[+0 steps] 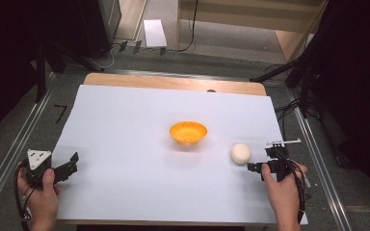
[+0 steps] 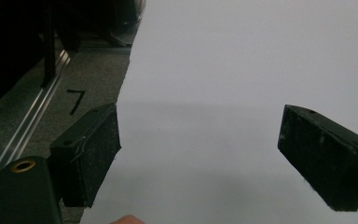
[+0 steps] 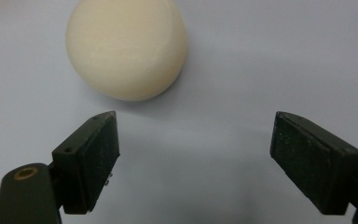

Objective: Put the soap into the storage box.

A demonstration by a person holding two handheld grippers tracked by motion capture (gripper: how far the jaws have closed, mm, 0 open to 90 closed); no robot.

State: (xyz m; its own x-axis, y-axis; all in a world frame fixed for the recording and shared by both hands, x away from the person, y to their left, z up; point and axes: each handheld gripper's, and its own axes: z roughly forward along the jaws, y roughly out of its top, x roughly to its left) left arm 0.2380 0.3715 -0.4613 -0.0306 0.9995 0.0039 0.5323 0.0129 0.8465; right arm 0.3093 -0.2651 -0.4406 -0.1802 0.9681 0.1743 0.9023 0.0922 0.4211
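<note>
A cream ball (image 1: 240, 153) rests on the white sheet, right of and a bit nearer than an orange bowl (image 1: 188, 132) that stands empty at the middle. My right gripper (image 1: 264, 159) is open just right of the ball, not touching it. In the right gripper view the ball (image 3: 126, 46) lies ahead and to the left of the open right gripper (image 3: 193, 140), beyond its tips. My left gripper (image 1: 72, 163) is held open near the sheet's left edge. In the left gripper view, the left gripper (image 2: 198, 140) has only bare sheet between its pads.
The white sheet (image 1: 135, 192) covers most of the table, with a wooden strip (image 1: 173, 83) bare at the back. Metal rails (image 1: 9, 159) run along both sides. A black mark (image 2: 76, 100) sits on the grey surface left of the sheet. A white box (image 1: 154, 32) lies far behind.
</note>
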